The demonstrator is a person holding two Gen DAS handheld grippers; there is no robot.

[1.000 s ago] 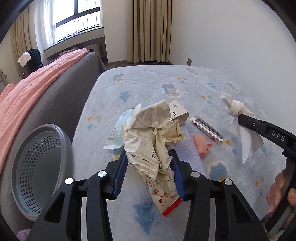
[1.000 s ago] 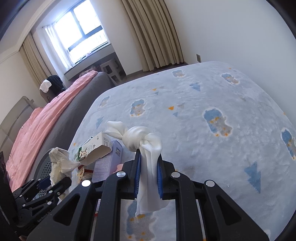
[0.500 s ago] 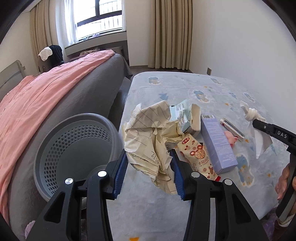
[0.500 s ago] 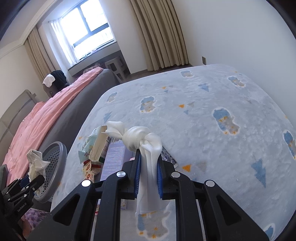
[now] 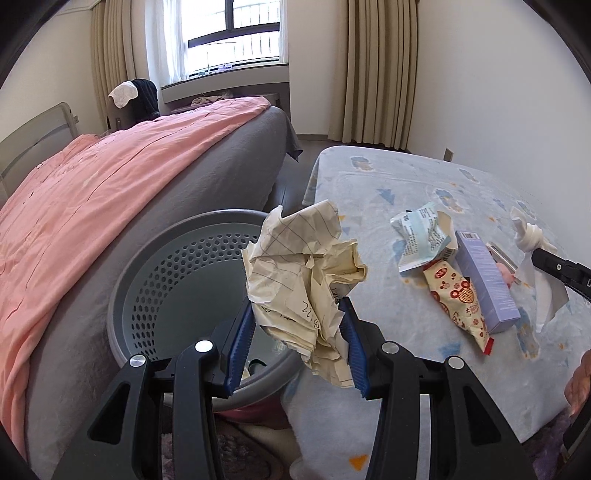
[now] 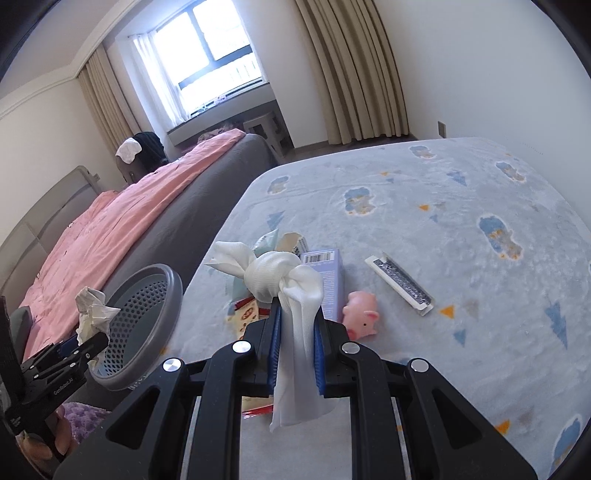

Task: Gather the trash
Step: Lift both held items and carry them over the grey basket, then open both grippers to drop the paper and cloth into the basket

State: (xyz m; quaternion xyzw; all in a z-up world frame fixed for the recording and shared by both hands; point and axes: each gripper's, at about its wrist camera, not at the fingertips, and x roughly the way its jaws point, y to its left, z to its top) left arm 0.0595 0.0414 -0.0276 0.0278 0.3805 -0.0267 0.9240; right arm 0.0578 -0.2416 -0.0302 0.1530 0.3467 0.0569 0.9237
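Left wrist view: your left gripper (image 5: 295, 328) has its blue ribbed fingers (image 5: 238, 339) clamped on a crumpled paper wad (image 5: 303, 273), cream with ruled lines and handwriting, stiff and creased. The wad hangs over the 3 o'clock rim of a round grey basket (image 5: 155, 280) whose wall is perforated with small holes and whose rim is smooth and thick.

At 2 o'clock on the worktop (image 5: 406, 192), covered by a fuzzy pale blue cloth with printed clouds and triangles, lie a torn pale green carton (image 5: 421, 236), a glossy snack wrapper (image 5: 458, 302) with red figures and a flat-sided lilac box (image 5: 487, 280), touching one another.

In the right wrist view, your right gripper (image 6: 297, 332) pinches a white knotted cloth (image 6: 291, 291), soft and woven, its knot standing above the fingers and its tail hanging below. Just beside it at 3 o'clock sits a rubbery pink pig toy (image 6: 360, 314); further at 2 o'clock lies a slim white-edged strip (image 6: 400, 284).

A bed with a grey cover and a rumpled pink blanket (image 5: 92, 206) stands at 9 o'clock, with beige curtains (image 5: 376, 70) and a bright window (image 5: 232, 33) behind.
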